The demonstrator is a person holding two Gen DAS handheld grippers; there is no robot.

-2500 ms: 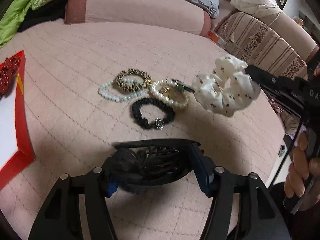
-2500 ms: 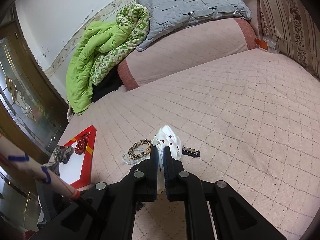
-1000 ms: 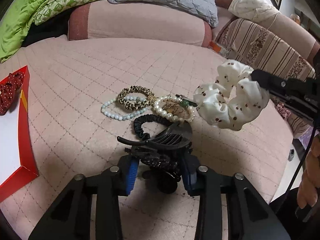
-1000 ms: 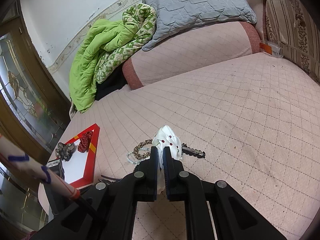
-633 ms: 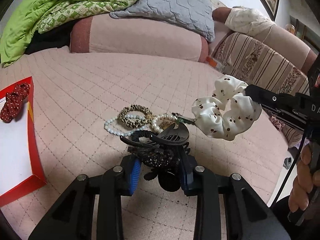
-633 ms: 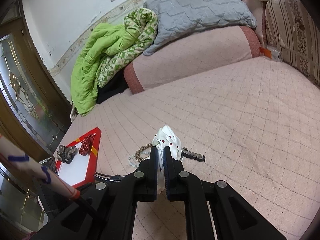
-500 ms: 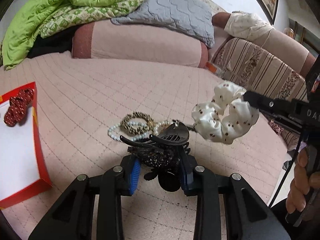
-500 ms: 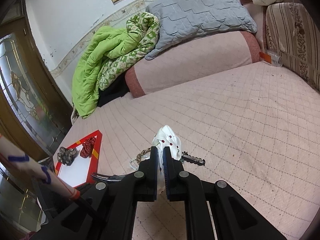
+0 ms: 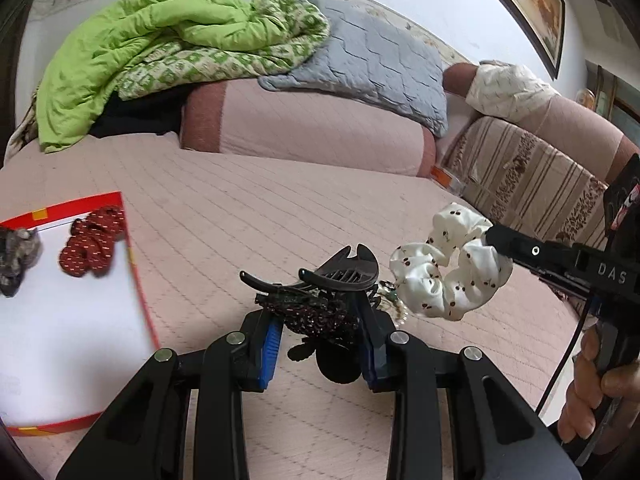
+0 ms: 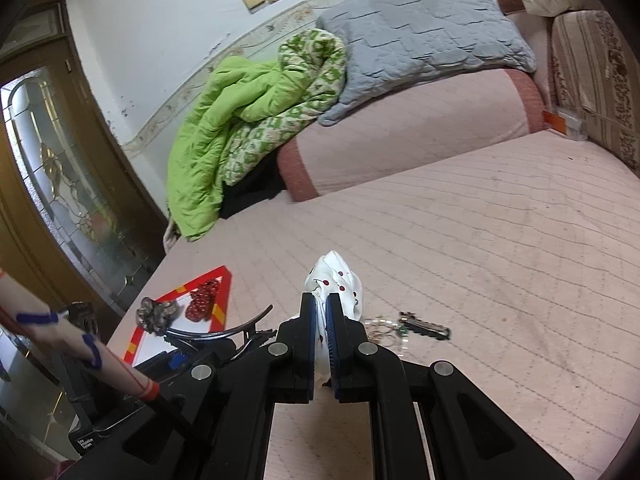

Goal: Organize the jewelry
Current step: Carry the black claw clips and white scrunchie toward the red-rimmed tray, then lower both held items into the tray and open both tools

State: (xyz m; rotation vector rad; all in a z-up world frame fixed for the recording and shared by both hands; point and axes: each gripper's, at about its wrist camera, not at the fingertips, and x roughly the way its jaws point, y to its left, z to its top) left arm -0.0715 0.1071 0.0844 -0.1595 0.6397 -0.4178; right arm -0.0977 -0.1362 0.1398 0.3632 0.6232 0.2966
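My left gripper [image 9: 320, 320] is shut on a black claw hair clip [image 9: 332, 276] with a dark beaded trim, held above the pink quilted bed. To its right my right gripper [image 9: 494, 236] is shut on a white dotted scrunchie [image 9: 448, 276], also in the air. In the right wrist view the scrunchie [image 10: 340, 284] sticks up between the shut right gripper [image 10: 320, 312], and the clip [image 10: 224, 332] shows at lower left. A red-rimmed white tray [image 9: 136, 280] at the left holds a red scrunchie [image 9: 92, 246] and a grey patterned one [image 9: 16, 256]. The clip hides most of the bracelets on the bed.
A dark clasp piece [image 10: 424, 326] and a thin bracelet [image 10: 380, 332] lie on the bed past the right gripper. A green quilt [image 9: 140, 52], a grey pillow [image 9: 372, 64] and a pink bolster [image 9: 312, 128] line the far side. A striped cushion [image 9: 520, 168] stands at the right.
My left gripper has risen with the hair clip and swung left, so the tray looms larger and the bracelets are now hidden behind the clip. The right gripper rose slightly with the scrunchie.
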